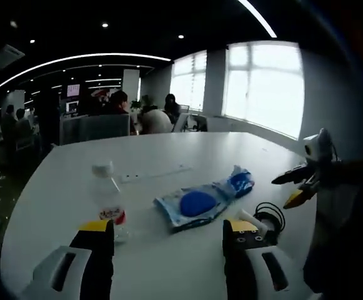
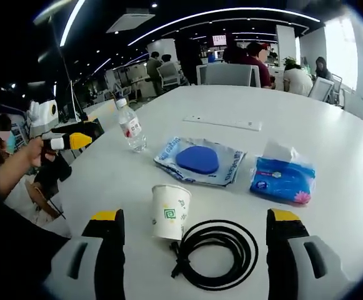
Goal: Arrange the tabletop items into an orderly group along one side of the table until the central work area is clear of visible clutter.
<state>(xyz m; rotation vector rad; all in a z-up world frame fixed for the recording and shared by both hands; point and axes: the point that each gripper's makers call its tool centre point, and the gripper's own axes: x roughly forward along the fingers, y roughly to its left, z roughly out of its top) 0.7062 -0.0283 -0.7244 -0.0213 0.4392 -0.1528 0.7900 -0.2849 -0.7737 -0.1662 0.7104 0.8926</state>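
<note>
Looking left to right: water bottle [image 2: 131, 128], blue pouch [image 2: 198, 160], tissue pack [image 2: 283, 178], with paper cup [image 2: 170, 210] and black cable [image 2: 215, 252] nearer, all mid-table. Left gripper [image 1: 169, 240] and right gripper [image 2: 195, 232] both gape empty. Nothing grabbed yet; probably the cup first.

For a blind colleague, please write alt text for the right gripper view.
On a white table lie a paper cup and a coiled black cable nearest the open right gripper, then a blue pouch, tissue pack and water bottle. The left gripper enters from the left.
</note>
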